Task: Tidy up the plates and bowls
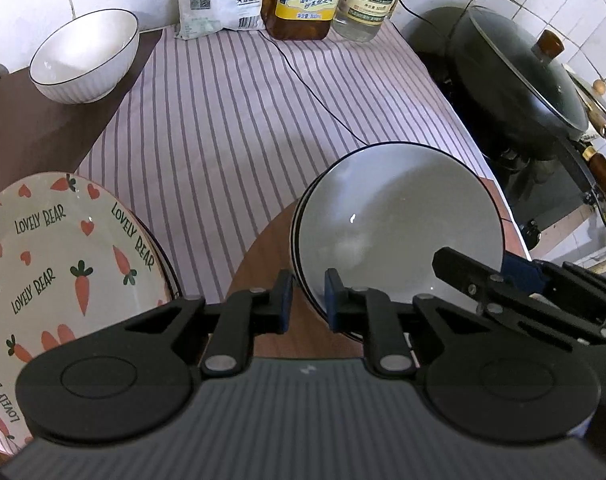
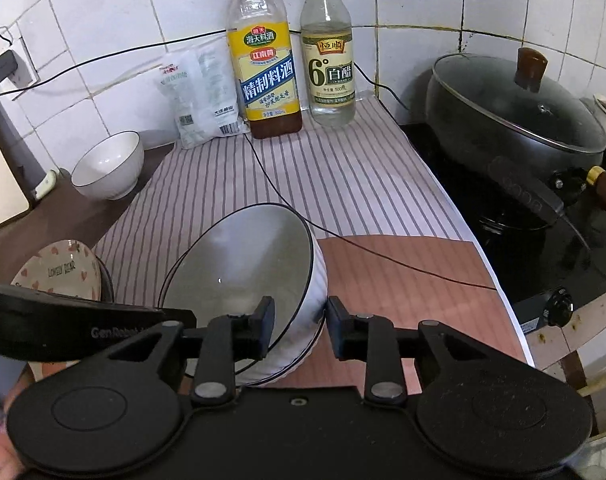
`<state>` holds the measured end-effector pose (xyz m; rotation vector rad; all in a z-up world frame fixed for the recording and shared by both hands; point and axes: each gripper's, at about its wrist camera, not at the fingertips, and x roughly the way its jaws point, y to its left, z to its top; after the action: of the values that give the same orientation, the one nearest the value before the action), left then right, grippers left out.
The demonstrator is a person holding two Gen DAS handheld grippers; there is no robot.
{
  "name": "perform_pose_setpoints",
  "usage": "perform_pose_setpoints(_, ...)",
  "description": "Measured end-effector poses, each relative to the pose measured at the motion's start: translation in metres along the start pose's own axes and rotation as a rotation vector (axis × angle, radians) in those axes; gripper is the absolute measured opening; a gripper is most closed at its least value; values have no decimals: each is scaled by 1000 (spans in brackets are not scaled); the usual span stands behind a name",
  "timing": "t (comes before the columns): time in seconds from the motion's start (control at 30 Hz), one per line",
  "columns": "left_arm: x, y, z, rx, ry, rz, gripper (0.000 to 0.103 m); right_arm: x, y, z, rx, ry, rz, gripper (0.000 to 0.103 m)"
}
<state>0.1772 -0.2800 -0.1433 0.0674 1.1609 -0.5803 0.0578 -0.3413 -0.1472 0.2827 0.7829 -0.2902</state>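
Observation:
A stack of white bowls with dark rims (image 1: 399, 232) (image 2: 239, 264) sits on a brown mat (image 2: 403, 272) near the counter's front. My left gripper (image 1: 309, 300) is shut on the stack's near rim, one pad inside and one outside. My right gripper (image 2: 299, 322) (image 1: 491, 268) straddles the top bowl's right wall with its pads slightly off it, so it stands open. Another white bowl (image 1: 85, 56) (image 2: 109, 164) rests at the back left. A carrot-patterned "Lovely Bear" plate (image 1: 55, 256) (image 2: 59, 270) lies on other plates at the left.
A striped cloth (image 1: 231, 128) covers the counter, with a black cable (image 1: 315, 92) running across it. Two bottles (image 2: 269, 68) (image 2: 329, 64) and a white bag (image 2: 199, 96) stand against the tiled wall. A lidded dark wok (image 2: 515, 116) sits on the stove at right.

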Motion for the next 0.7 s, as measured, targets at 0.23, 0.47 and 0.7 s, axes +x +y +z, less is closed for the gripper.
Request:
perform_pose_setpoints(0.23,-9,5,-3,6,-10,-16,17,7,1,-5,-17,9,-15,33)
perform_pose_setpoints(0.47,-43,17,-8,21,-66,-31,19,-25,16,-13,-78,-67,-49,38)
perform_pose_setpoints(0.7,-81,34,-22,95,-97,2,19,-63,45,-13,-134,-131,-3,39)
